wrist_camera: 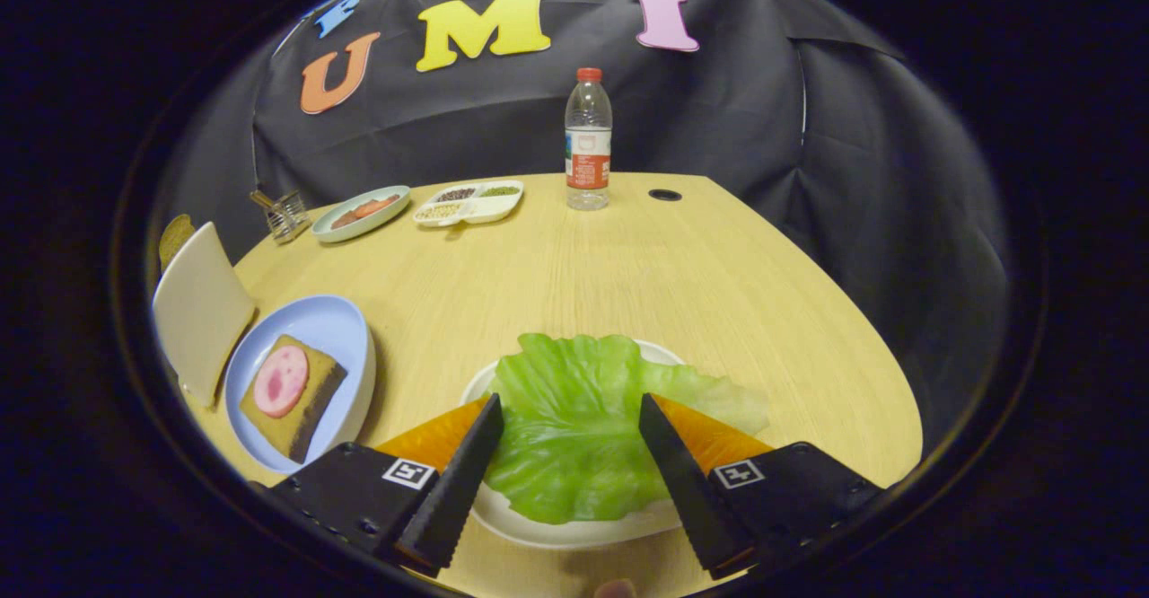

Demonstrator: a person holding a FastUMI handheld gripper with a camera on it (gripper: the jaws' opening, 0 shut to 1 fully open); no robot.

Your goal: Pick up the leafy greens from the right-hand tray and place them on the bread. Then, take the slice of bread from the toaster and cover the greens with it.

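A green lettuce leaf lies on a white plate on the wooden table. My gripper is open, one finger on each side of the leaf and above it; contact cannot be judged. To the left, a slice of brown bread with a round pink meat slice on top rests on a light blue plate. Further left stands a white toaster with a brown bread slice sticking out behind it.
At the table's far side stand a clear water bottle with a red cap, a divided white dish of seeds, a pale green plate of food and a small wire holder. A cable hole is near the bottle.
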